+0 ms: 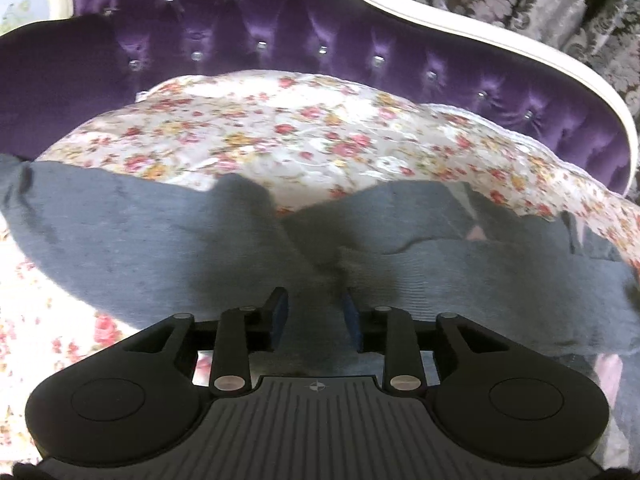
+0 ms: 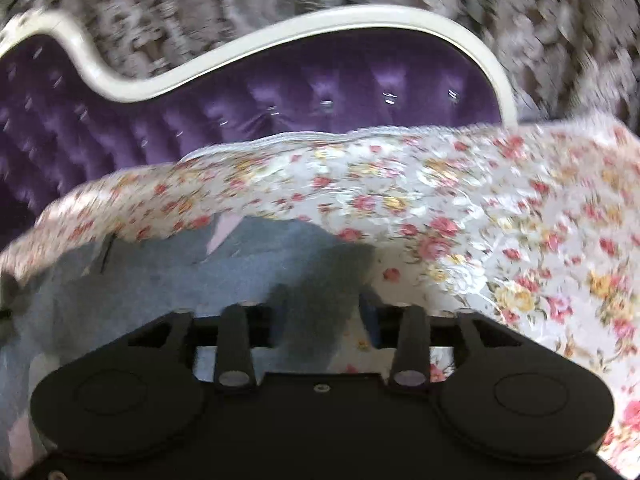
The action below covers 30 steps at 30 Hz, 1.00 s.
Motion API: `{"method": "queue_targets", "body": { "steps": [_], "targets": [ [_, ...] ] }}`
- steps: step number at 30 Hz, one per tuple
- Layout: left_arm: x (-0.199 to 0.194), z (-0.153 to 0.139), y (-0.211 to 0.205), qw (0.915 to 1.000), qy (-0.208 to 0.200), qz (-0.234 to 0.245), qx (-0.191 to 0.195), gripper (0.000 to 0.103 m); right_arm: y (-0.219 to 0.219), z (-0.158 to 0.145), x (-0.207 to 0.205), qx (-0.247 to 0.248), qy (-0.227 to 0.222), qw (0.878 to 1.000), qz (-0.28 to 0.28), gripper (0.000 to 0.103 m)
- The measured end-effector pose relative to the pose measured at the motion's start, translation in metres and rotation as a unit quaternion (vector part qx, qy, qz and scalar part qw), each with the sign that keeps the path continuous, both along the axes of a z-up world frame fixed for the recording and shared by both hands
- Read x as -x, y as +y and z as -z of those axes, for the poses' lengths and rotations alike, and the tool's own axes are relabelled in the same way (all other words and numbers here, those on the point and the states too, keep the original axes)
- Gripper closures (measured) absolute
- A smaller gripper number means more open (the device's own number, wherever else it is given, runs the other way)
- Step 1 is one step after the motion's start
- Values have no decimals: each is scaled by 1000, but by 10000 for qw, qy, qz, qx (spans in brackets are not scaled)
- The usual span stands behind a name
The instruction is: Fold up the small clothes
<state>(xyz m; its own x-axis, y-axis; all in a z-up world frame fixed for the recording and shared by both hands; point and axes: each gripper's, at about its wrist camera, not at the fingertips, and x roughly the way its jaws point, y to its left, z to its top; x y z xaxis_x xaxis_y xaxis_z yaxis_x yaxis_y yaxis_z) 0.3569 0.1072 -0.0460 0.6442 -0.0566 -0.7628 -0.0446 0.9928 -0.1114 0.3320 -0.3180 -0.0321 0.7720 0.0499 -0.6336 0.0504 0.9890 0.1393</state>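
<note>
Closest in the left view was the left claw [image 1: 314,314], with its two blue pads [image 1: 280,316] a little way apart. A bunched-up fold of the gray cloth [image 1: 160,240] sat between them, so the left claw looked like it was pinching the cloth. The gray cloth was small and soft, and it lay spread out on the flowery bedspread [image 1: 260,132]. A tiny bit of pink [image 1: 476,234] peeked out near its far edge.

In the right view everything was blurry. The right claw [image 2: 324,316] was over the edge of the same gray cloth [image 2: 240,264], where the cloth met the flowery bedspread [image 2: 480,220]. Its fingers seemed set apart, but I could not tell if it was holding anything.

To do this step well, I think the left claw should keep a firm pinch on the fold. Both claws should lift together and lay one half flat over the other, with the edges lined up. Going slowly would help stop wrinkles.

Farther back stood the purple buttoned headboard [image 1: 240,40] with a white curvy frame [image 1: 500,40]. Behind that hung a gray patterned curtain [image 1: 540,0].
</note>
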Motion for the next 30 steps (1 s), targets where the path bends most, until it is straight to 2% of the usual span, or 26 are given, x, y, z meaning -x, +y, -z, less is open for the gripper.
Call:
{"method": "queue_targets", "body": {
  "steps": [3, 6, 10, 14, 17, 21, 26, 27, 29, 30],
  "targets": [
    [3, 7, 9, 9999, 127, -76, 24, 70, 10, 9, 2, 294, 213, 9992, -164, 46],
    [10, 15, 19, 9996, 231, -123, 56, 70, 10, 25, 2, 596, 528, 9968, 5, 46],
    [20, 15, 34, 9995, 181, -65, 259, 69, 5, 19, 12, 314, 434, 9984, 198, 45],
    [27, 9, 50, 9980, 45, -372, 502, 68, 21, -2, 26, 363, 81, 9993, 19, 45],
    [31, 2, 56, 9968, -62, -524, 608, 68, 42, -15, 31, 315, -113, 9988, -343, 44],
    [36, -9, 43, 9982, -183, -268, 500, 68, 79, -25, 32, 267, -269, 9950, -919, 44],
    [54, -7, 21, 9988, -276, 101, 397, 68, 138, -26, 24, 157, -395, 9828, -1799, 45],
    [61, -4, 18, 9989, -278, 95, 368, 68, 152, -25, 22, 154, -386, 9790, -1995, 46],
    [75, 2, 16, 9991, -264, 36, 329, 68, 179, -24, 19, 192, -391, 9711, -2345, 57],
    [84, 4, 16, 9991, -279, -1, 306, 68, 193, -23, 19, 241, -406, 9667, -2515, 59]
  ]
}}
